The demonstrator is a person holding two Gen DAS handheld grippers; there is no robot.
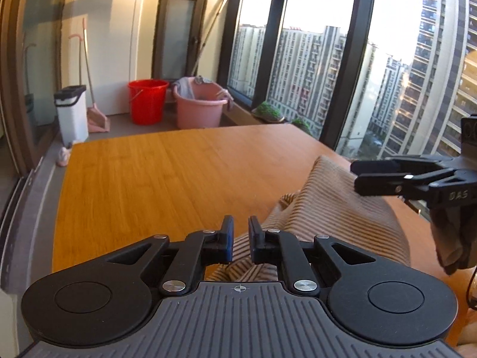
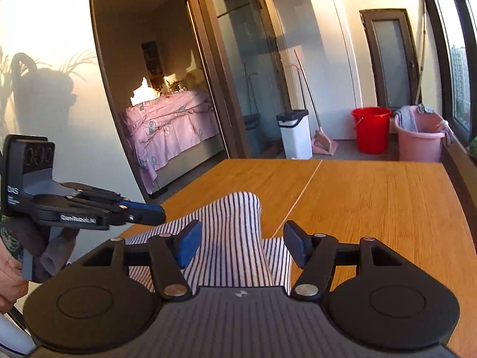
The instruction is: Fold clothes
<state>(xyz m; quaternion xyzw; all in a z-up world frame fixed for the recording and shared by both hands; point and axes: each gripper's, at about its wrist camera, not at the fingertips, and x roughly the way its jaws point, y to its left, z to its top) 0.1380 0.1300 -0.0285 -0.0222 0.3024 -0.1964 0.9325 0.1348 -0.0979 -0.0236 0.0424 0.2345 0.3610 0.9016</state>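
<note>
Left wrist view showed the left gripper (image 1: 241,240) with its blue pads drawn to a narrow slot; striped cloth lay beneath and behind the slot, and whether any of it was pinched there could not be told. The right gripper (image 2: 241,246) stood wide, its jaws apart on either side of a raised ridge of the striped garment (image 2: 235,238) without pressing on it.

That garment lay bunched at the near right part of the wooden table (image 1: 155,173), one fold rising in a hump between the two grippers. Its long axis seemed to run from the near edge toward the far right, and the stripes ran roughly along that line. Its outline was too rumpled to name a collar or hem end.

To do this step well, I judged that each gripper should take a single layer at an edge or corner, not the middle hump, and that both should then lift and draw apart to flatten the cloth before any fold. Closing on a doubled ridge would risk a crooked crease.
</note>
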